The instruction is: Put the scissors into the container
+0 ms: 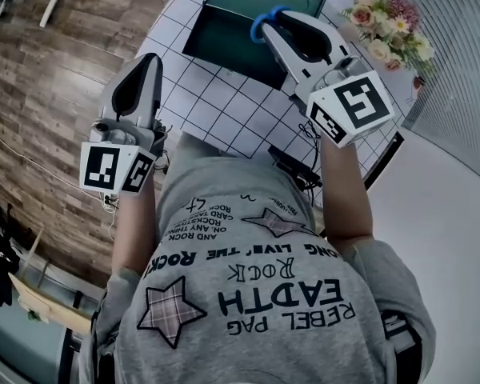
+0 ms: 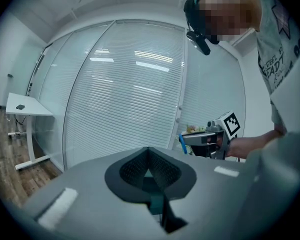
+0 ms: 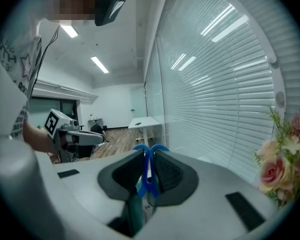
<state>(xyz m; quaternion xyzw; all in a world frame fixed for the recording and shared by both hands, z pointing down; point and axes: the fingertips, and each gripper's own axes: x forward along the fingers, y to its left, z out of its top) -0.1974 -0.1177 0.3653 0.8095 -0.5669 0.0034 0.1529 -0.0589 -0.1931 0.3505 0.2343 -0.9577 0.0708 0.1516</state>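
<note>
My right gripper is held up over the dark green container on the white tiled table, shut on the blue-handled scissors. In the right gripper view the blue handle loops stick up between the pressed pads; the blades are hidden. My left gripper hovers at the table's left edge, away from the container, its pads meeting with nothing between them. The left gripper view shows the right gripper with the blue scissors at its tip.
A bunch of pink and white flowers stands at the table's far right. Black cables and a device lie at the near edge. Wooden floor is to the left. Window blinds run behind, with a white desk beyond.
</note>
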